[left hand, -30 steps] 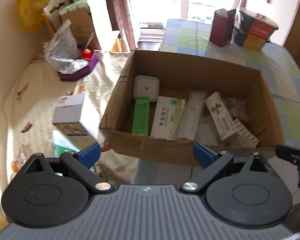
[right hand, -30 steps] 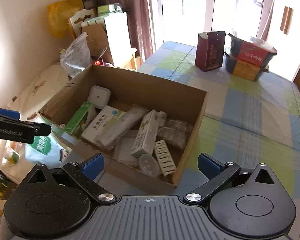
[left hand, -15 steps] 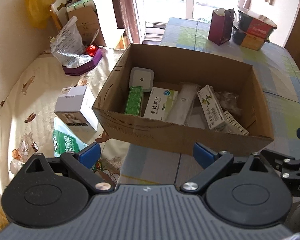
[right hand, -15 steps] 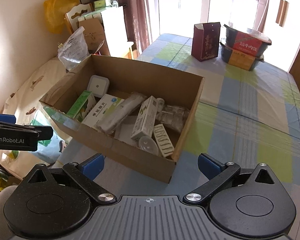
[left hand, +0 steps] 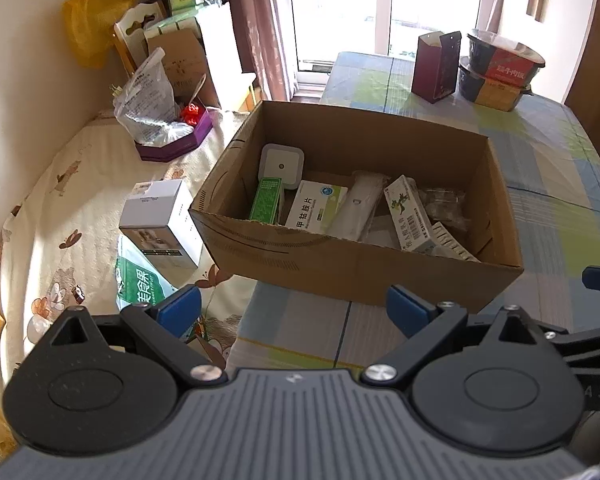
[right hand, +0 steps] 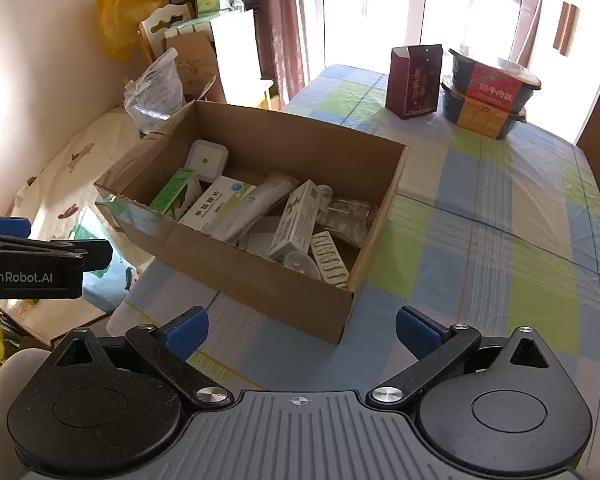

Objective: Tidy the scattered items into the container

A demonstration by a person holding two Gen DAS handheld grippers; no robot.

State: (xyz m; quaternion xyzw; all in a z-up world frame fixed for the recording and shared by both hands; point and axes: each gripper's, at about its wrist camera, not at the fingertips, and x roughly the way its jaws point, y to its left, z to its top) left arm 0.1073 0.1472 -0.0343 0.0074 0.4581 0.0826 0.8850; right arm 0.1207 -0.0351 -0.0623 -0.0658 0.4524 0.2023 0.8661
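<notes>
Readable text first: the left gripper (right hand: 32,264), seen side-on from the right wrist camera, has "GenRobot.AI" printed on it. Inside the cardboard box (left hand: 352,268) there's a white-and-green medicine carton (left hand: 316,210) with Chinese characters, something like 甲钴胺片, plus a green box (left hand: 266,200), a white square gadget (left hand: 281,167), a long white tube-ish pack (left hand: 360,212) and a tilted white carton with a green plant print (right hand: 296,220). A blister strip (right hand: 329,263) lies by the near right corner. The rest of the print is too small to make out.

The box sits at the left edge of the checked tablecloth (right hand: 500,240). Further back on it stand a dark red gift bag (right hand: 414,80) and two stacked instant-meal bowls (right hand: 490,94), the red label reading roughly 牛肉饭. Left of the box, on the cream cartoon-print cover, are a white product box (left hand: 160,220), a green packet (left hand: 138,284) with 美食果-like lettering, and a purple tray (left hand: 176,140) holding a clear plastic bag.

The left gripper and the right gripper (right hand: 298,332) both have their tongs spread wide, nothing between them, hanging short of the box's near wall.

Compared with a second ago, both cameras have pulled back and up, so the box looks further away and more table shows in front.
</notes>
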